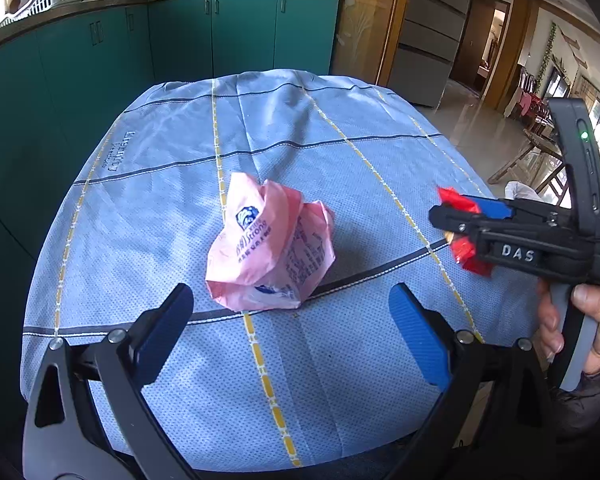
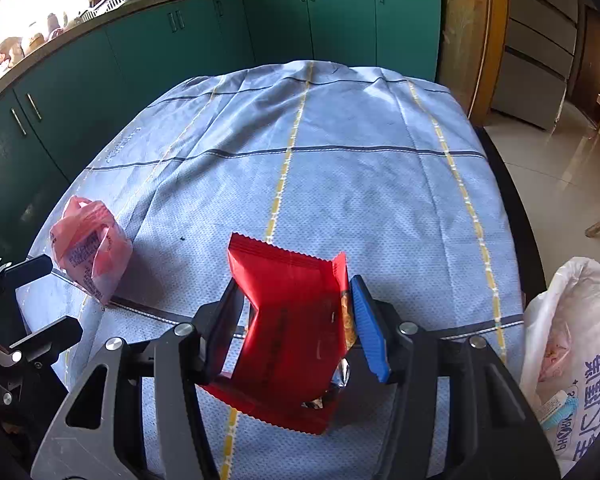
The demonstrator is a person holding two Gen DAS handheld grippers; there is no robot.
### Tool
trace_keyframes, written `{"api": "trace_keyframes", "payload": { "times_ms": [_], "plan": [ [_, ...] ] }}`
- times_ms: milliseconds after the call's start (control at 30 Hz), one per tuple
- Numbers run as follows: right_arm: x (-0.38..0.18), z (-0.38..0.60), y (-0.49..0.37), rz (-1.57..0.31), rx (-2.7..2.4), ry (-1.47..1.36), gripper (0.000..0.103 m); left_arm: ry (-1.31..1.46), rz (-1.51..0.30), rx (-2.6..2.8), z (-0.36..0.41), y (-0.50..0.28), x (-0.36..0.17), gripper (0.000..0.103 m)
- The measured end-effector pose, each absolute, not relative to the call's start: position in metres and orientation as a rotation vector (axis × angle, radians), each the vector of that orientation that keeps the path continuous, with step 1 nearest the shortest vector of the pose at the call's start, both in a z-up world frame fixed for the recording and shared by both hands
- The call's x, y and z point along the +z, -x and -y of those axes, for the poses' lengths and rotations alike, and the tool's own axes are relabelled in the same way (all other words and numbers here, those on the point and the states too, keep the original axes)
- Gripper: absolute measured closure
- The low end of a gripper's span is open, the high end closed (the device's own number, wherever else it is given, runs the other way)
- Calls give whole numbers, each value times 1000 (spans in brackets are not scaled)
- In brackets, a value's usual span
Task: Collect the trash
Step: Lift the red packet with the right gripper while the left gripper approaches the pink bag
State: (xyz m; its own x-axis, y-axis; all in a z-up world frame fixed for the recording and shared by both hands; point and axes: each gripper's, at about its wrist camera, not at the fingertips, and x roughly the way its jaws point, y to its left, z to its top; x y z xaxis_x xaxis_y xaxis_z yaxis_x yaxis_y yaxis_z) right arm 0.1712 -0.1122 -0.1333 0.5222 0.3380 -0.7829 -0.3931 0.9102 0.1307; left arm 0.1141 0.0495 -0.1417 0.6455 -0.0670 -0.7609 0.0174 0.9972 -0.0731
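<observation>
The right claw (image 2: pixel 296 320) is closed on a red wrapper (image 2: pixel 288 332), its black pad on one side and its blue pad on the other pressing the folded packet between them. The packet's zigzag top edge stands up past the fingertips, and its torn lower end, showing silver foil, hangs below the pads. In the left wrist view the same right claw (image 1: pixel 460 226) comes in from the right edge, clear of the cloth, with the red wrapper (image 1: pixel 466 252) sticking out above and below its fingers and a hand (image 1: pixel 580 328) wrapped round its grey handle.

The left claw (image 1: pixel 292 332) stands wide open with nothing between its blue pads. A crumpled pink plastic bag (image 1: pixel 270 248) with blue print lies on the worktop just ahead of the left claw's fingertips, apart from them and roughly centred on the gap. From the right wrist view that pink plastic bag (image 2: pixel 90 248) sits well to the left of the red wrapper.

The worktop is covered by a pale blue tablecloth (image 2: pixel 360 168) with yellow and dark stripes. At its right edge stands a white plastic bag (image 2: pixel 576 344) with blue lettering, its mouth open. Green cabinets (image 1: pixel 180 36) line the wall beyond.
</observation>
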Motion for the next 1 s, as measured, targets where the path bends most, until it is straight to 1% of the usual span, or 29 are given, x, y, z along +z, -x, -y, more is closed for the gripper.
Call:
{"api": "trace_keyframes", "payload": {
  "times_ms": [467,800,867,1000],
  "plan": [
    [-141,130,-171,-946,397,39,48,-23,-879,-74,-19,-126,-150,5],
    [-148,134,-169,-959,396,31,48,-24,-875,-34,-23,-129,-155,6],
    [-147,134,-169,-959,397,30,48,-32,-876,-35,-22,-129,-156,10],
    [-148,134,-169,-961,397,33,47,-45,-888,-35,-19,-129,-159,11]
  ]
}}
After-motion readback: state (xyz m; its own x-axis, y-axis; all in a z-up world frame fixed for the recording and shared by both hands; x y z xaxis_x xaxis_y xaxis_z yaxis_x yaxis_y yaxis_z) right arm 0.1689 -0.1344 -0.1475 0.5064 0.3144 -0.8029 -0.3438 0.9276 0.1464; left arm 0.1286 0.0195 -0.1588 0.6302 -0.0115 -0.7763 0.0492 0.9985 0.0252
